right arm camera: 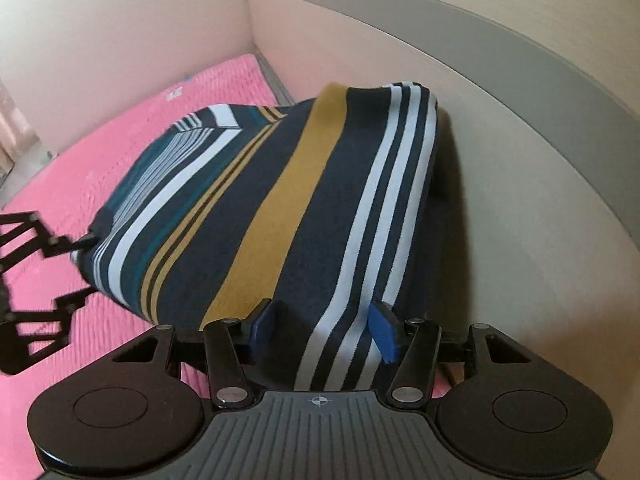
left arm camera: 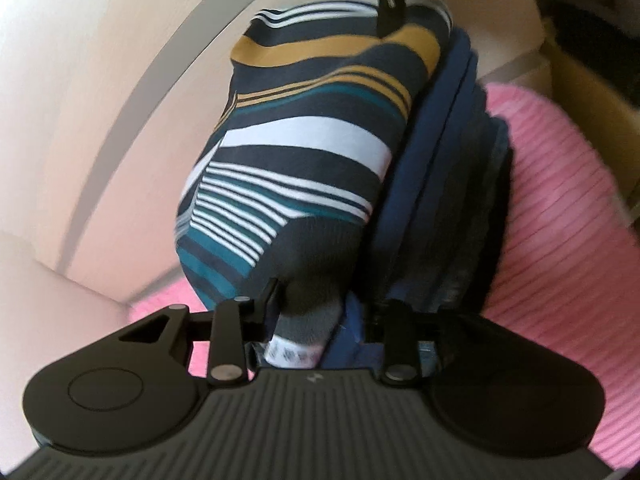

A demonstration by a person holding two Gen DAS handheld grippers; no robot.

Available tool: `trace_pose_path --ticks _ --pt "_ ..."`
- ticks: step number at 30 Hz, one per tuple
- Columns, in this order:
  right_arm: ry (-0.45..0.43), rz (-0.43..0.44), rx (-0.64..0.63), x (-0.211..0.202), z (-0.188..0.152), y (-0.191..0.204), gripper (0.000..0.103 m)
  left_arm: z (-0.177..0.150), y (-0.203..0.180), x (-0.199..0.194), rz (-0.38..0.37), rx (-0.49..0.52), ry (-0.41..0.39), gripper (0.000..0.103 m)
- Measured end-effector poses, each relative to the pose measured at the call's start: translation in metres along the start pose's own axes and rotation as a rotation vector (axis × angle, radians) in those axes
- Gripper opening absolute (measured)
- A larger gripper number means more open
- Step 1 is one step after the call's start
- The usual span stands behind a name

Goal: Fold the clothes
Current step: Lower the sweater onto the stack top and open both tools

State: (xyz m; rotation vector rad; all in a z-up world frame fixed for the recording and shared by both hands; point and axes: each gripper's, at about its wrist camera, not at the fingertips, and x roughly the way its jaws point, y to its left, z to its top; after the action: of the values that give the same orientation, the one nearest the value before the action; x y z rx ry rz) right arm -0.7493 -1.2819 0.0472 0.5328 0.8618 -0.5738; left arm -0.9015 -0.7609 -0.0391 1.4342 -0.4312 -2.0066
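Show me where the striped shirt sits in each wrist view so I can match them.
Left wrist: striped shirt fills the centre, running from the left gripper upward.
Right wrist: it spans the centre, pinched in the right gripper.
Shared landmark: the pink blanket beneath, and the mustard stripe.

- Both views are lit softly and evenly by warm, diffuse light; no glare is seen.
- A soft shadow is cast by the striped shirt (right arm camera: 280, 208) onto the wall (right arm camera: 500, 200) at its right.
- Motion blur is seen on the pink cover (left arm camera: 560, 208) and the shirt edges.
- Straight lines are bent by fisheye distortion, and the corners are darkened.
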Motion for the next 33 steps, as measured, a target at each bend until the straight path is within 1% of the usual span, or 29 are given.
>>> trace_pose_path --ticks 3,4,6,7,9,10,11,14,16,17,21,23,25,27,29,30,31,33 --pt "-0.015 0.0 0.004 -0.001 -0.002 0.0 0.054 -0.007 0.019 -0.025 -0.088 -0.159 -0.03 0.03" --pt "-0.016 -0.001 0.002 -0.002 -0.003 0.0 0.054 -0.008 0.026 -0.033 -0.115 -0.215 -0.049 0.03" --pt "-0.025 0.001 0.014 -0.004 -0.006 -0.001 0.054 -0.006 0.039 -0.045 -0.144 -0.309 -0.101 0.03" --pt "-0.033 0.002 0.022 -0.005 -0.011 -0.003 0.054 -0.004 0.045 -0.049 -0.158 -0.355 -0.122 0.03" --pt "-0.052 0.002 0.036 -0.004 -0.021 -0.006 0.054 0.007 0.059 -0.04 -0.181 -0.441 -0.134 0.03" --pt "-0.056 0.0 0.042 -0.005 -0.024 -0.006 0.054 0.013 0.066 -0.034 -0.194 -0.486 -0.134 0.03" --pt "-0.057 -0.003 0.044 -0.007 -0.027 -0.007 0.054 0.017 0.071 -0.023 -0.213 -0.532 -0.116 0.03" --pt "-0.062 -0.013 0.037 -0.012 -0.035 -0.008 0.054 0.019 0.076 0.01 -0.267 -0.629 -0.036 0.03" --pt "-0.061 -0.018 0.019 -0.013 -0.039 -0.009 0.054 0.019 0.073 0.028 -0.305 -0.656 0.002 0.03" --pt "-0.055 -0.019 0.008 -0.012 -0.041 -0.01 0.054 0.02 0.071 0.032 -0.307 -0.642 0.006 0.03" --pt "-0.04 -0.007 0.007 -0.015 -0.038 -0.016 0.055 0.025 0.069 0.034 -0.289 -0.635 0.011 0.029" --pt "-0.042 -0.003 0.008 -0.025 -0.034 -0.016 0.055 0.026 0.07 0.033 -0.275 -0.635 0.015 0.027" --pt "-0.065 -0.002 0.016 -0.039 -0.031 -0.017 0.055 0.026 0.07 0.031 -0.261 -0.64 0.021 0.025" --pt "-0.116 -0.006 0.003 -0.055 -0.028 -0.01 0.055 0.025 0.071 0.029 -0.254 -0.653 0.025 0.024" --pt "-0.144 0.012 -0.006 -0.062 -0.027 -0.003 0.055 0.024 0.072 0.028 -0.25 -0.67 0.027 0.024" --pt "-0.134 0.028 -0.007 -0.057 -0.027 0.001 0.055 0.024 0.073 0.027 -0.247 -0.68 0.028 0.024" --pt "-0.11 0.032 -0.016 -0.037 -0.023 0.01 0.055 0.023 0.073 0.026 -0.245 -0.69 0.029 0.024" --pt "-0.082 0.001 -0.032 -0.024 -0.031 0.011 0.055 0.022 0.074 0.024 -0.24 -0.709 0.03 0.024"
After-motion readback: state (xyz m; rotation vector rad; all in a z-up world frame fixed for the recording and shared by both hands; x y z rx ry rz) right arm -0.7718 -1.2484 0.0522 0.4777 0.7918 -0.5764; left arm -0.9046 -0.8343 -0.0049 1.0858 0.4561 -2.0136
